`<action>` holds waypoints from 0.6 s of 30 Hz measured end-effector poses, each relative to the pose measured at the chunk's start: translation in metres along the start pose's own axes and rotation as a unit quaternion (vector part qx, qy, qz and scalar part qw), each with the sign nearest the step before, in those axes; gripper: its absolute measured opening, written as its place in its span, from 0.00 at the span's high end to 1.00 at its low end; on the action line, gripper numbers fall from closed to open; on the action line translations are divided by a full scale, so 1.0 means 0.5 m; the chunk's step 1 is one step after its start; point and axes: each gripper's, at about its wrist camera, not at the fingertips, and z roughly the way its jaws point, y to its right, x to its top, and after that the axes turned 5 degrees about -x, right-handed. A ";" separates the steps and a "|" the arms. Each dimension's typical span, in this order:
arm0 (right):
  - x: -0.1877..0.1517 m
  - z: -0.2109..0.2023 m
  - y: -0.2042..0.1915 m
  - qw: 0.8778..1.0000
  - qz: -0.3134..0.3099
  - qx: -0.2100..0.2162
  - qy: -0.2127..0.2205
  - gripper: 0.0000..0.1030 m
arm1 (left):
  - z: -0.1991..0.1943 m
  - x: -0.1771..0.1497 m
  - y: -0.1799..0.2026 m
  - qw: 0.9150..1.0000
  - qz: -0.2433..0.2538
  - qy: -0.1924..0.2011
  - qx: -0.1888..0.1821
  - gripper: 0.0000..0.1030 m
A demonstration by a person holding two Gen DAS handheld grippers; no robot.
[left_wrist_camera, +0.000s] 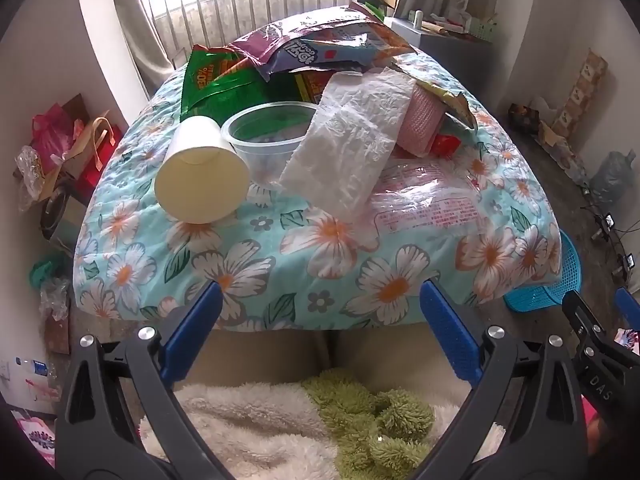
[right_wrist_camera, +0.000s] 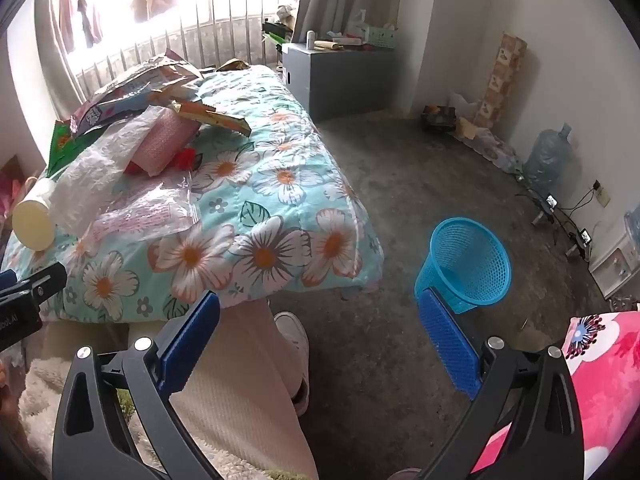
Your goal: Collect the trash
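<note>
Trash [left_wrist_camera: 344,152] all lies on the flowered quilt [left_wrist_camera: 320,264]; blue basket [right_wrist_camera: 466,264] looks empty; left claw [left_wrist_camera: 320,336] and right claw [right_wrist_camera: 320,344] gape, holding nothing.

A pile of trash lies on the floral quilt with white flowers [left_wrist_camera: 320,248]. The cream paper cup [left_wrist_camera: 202,172] lies on its side, touching the clear round plastic container [left_wrist_camera: 266,136]. A white crumpled plastic bag [left_wrist_camera: 356,136] leans over this container. The left gripper [left_wrist_camera: 320,312] is wide apart, holding nothing.
</note>
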 end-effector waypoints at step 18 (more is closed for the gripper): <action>-0.004 -0.002 0.008 1.000 0.001 0.005 0.003 0.06 | 0.004 0.001 -0.003 1.000 0.001 -0.002 0.007 0.07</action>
